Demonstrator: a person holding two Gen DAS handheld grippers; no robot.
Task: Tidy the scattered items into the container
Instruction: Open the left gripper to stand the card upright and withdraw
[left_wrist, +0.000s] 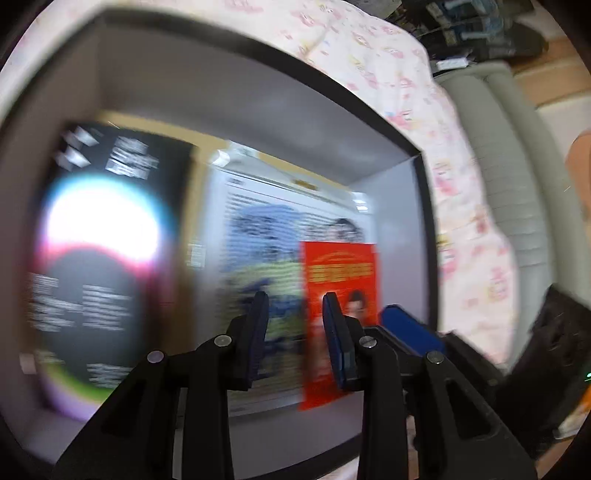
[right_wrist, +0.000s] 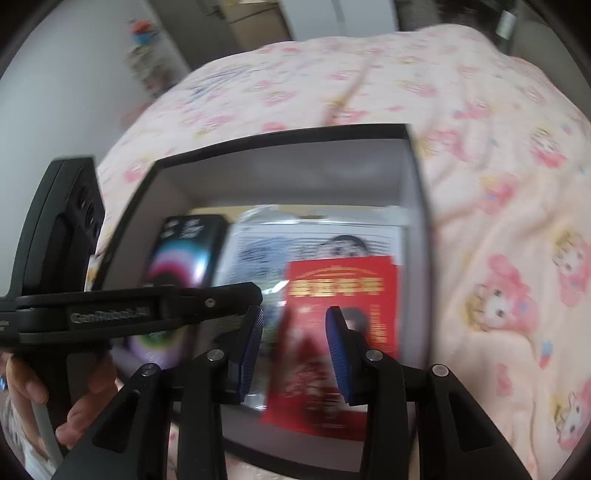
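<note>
Over box (right_wrist: 413, 177): your right gripper (right_wrist: 293, 345) and left gripper (left_wrist: 295, 325) hover part-open, empty; red leaflet (right_wrist: 343, 295) lies flat inside, apparently dropped.

Pink cartoon-print quilt (right_wrist: 480, 184), grey padded headboard (left_wrist: 517, 155), white wall (right_wrist: 55, 92)

Only one marking comes close to being readable — raised lettering along the black bar of the left claw's body (right_wrist: 110, 314), seen in the right wrist view, which looks like "GenRobot.AI", though motion blur softens it. The red leaflet (right_wrist: 340, 332) in the box carries a band of yellow characters near its top edge, too smeared to make out. The black package (left_wrist: 103, 251) on the left of the box has blocks of white print, and the white printed sheet (left_wrist: 258, 229) beside it has rows of dark text — none of it legible in either view.
</note>
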